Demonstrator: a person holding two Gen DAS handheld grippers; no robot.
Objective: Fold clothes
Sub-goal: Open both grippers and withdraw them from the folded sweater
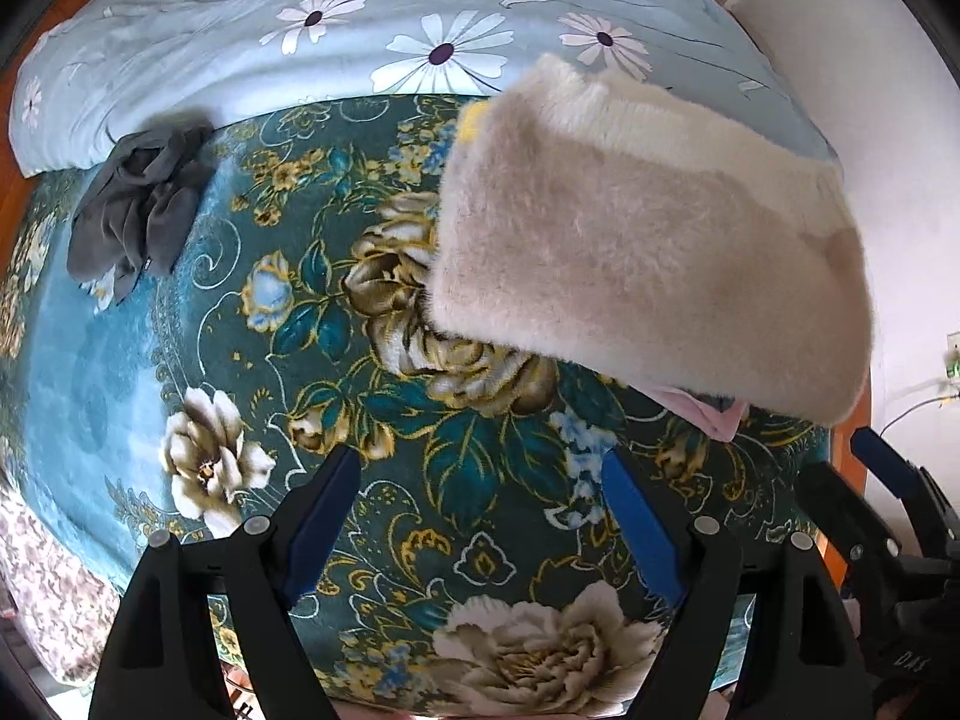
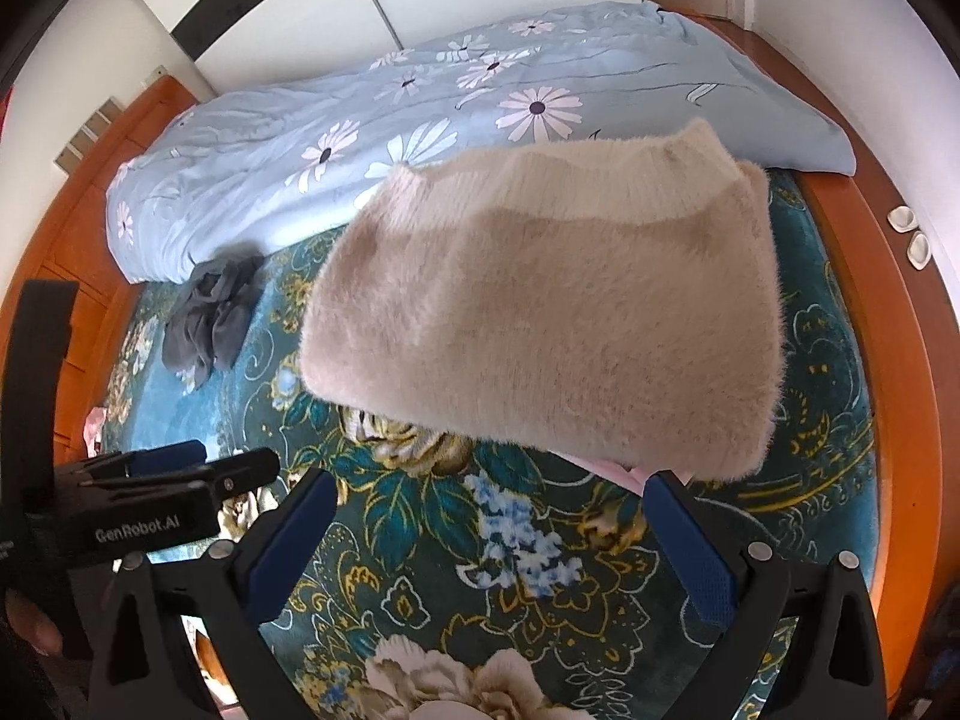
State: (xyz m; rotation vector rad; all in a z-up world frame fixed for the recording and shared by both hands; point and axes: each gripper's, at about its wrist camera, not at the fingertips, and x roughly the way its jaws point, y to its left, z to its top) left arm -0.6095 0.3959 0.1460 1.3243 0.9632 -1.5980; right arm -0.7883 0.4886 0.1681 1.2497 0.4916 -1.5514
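A folded fluffy beige sweater (image 1: 648, 240) lies on the green floral blanket (image 1: 384, 372), on top of a pink garment (image 1: 714, 414) whose edge peeks out; it also shows in the right wrist view (image 2: 540, 312). A crumpled grey garment (image 1: 138, 204) lies at the far left near the quilt, also seen in the right wrist view (image 2: 210, 318). My left gripper (image 1: 486, 474) is open and empty, just short of the sweater. My right gripper (image 2: 492, 498) is open and empty, its right finger near the sweater's near edge.
A light blue daisy quilt (image 1: 360, 30) is bunched along the far side of the bed. The wooden bed frame (image 2: 840, 228) runs along the right, by a white wall. The left gripper (image 2: 150, 504) shows at the left of the right wrist view.
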